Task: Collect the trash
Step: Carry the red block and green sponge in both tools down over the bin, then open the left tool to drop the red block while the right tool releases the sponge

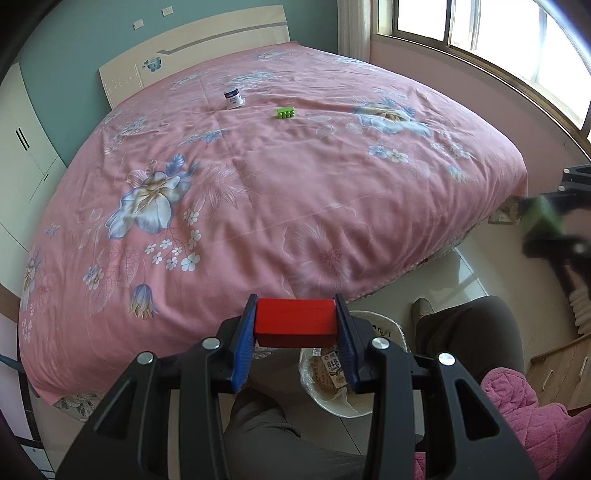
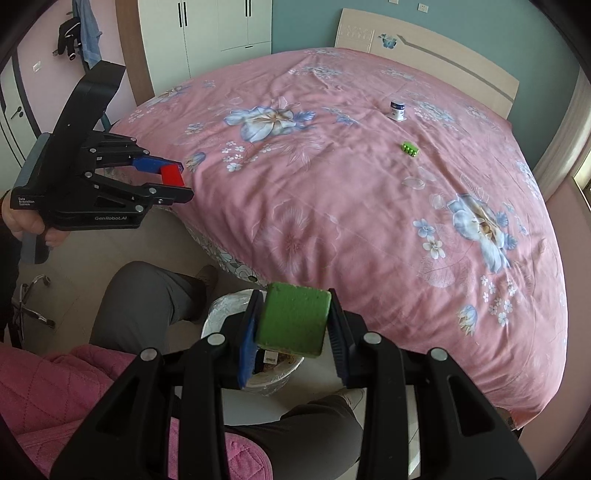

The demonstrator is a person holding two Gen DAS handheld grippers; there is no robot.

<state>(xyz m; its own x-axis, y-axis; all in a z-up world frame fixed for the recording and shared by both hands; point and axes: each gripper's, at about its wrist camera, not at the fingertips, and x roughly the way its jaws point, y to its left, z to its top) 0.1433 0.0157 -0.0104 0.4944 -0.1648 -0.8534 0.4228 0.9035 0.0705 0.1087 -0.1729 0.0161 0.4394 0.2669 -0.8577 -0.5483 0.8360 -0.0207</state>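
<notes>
My left gripper [image 1: 295, 325] is shut on a red block [image 1: 295, 322], held above the floor by the bed's corner; it also shows in the right wrist view [image 2: 173, 177]. My right gripper [image 2: 293, 321] is shut on a green cube [image 2: 293, 319], held over a white trash bin [image 2: 221, 310] lined with plastic. The bin [image 1: 384, 325] sits on the floor under both grippers and holds wrappers. A small dark-and-white jar [image 1: 233, 97] and a small green toy piece [image 1: 284, 112] lie on the pink floral bed cover [image 1: 258, 203], far from both grippers.
The person's legs [image 1: 469, 343] in grey trousers flank the bin. A headboard [image 1: 192, 48] and white wardrobe [image 2: 207, 33] stand behind the bed. A window [image 1: 498, 44] is at the right. A chair base [image 2: 29, 302] stands on the floor at left.
</notes>
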